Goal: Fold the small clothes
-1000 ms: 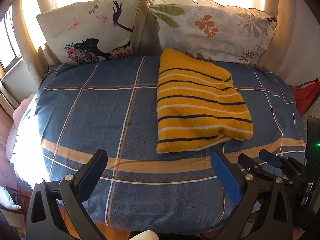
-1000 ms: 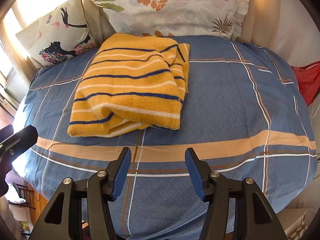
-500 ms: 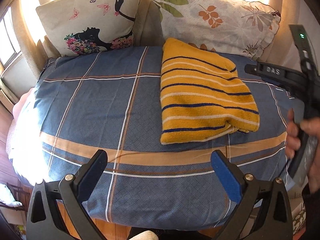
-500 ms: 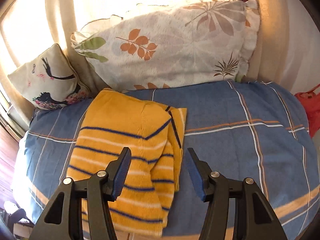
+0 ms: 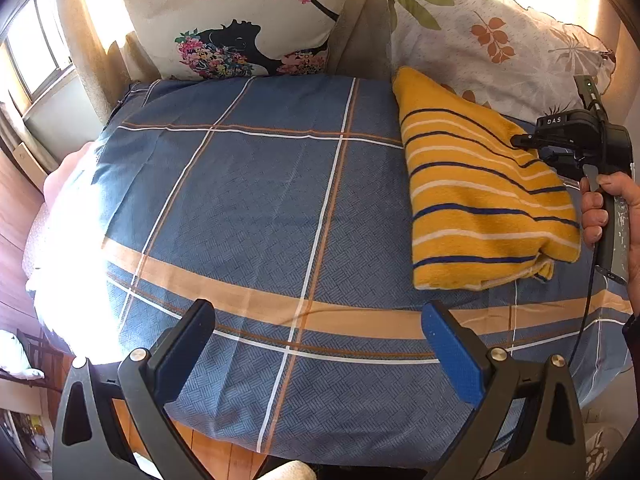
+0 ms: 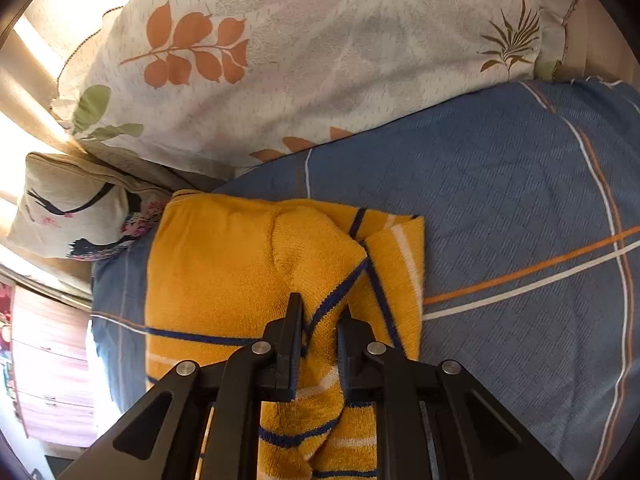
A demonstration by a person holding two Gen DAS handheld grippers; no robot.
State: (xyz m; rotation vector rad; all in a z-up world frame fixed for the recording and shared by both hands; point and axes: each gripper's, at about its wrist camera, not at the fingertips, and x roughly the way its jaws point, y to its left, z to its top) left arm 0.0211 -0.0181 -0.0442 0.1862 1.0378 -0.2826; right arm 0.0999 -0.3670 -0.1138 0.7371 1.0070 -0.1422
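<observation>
Toward the right side of the bed (image 5: 248, 208), near its far edge, the yellow striped garment (image 5: 480, 200) lay folded in the left wrist view, its far end touching the leaf-print pillow (image 5: 492, 40); the left gripper (image 5: 320, 352) hung released over the near edge, jaws wide and holding nothing; the right gripper (image 5: 524, 141) reached onto the garment's far right portion, worked by the person's hand (image 5: 600, 208); beside the leaf-print pillow stood the silhouette pillow (image 5: 240, 20).

In the right wrist view, the right gripper (image 6: 318, 320) was clenched on a raised fold of the garment (image 6: 216, 264), the knit bunched between the jaws; the bed's blue sheet (image 6: 520, 220) lay bare to the right.

The pinch probably gathered more than one layer; lifting slowly and carrying it straight toward the near edge would likely keep the fold square, and the idle left gripper could pin the opposite corner.
</observation>
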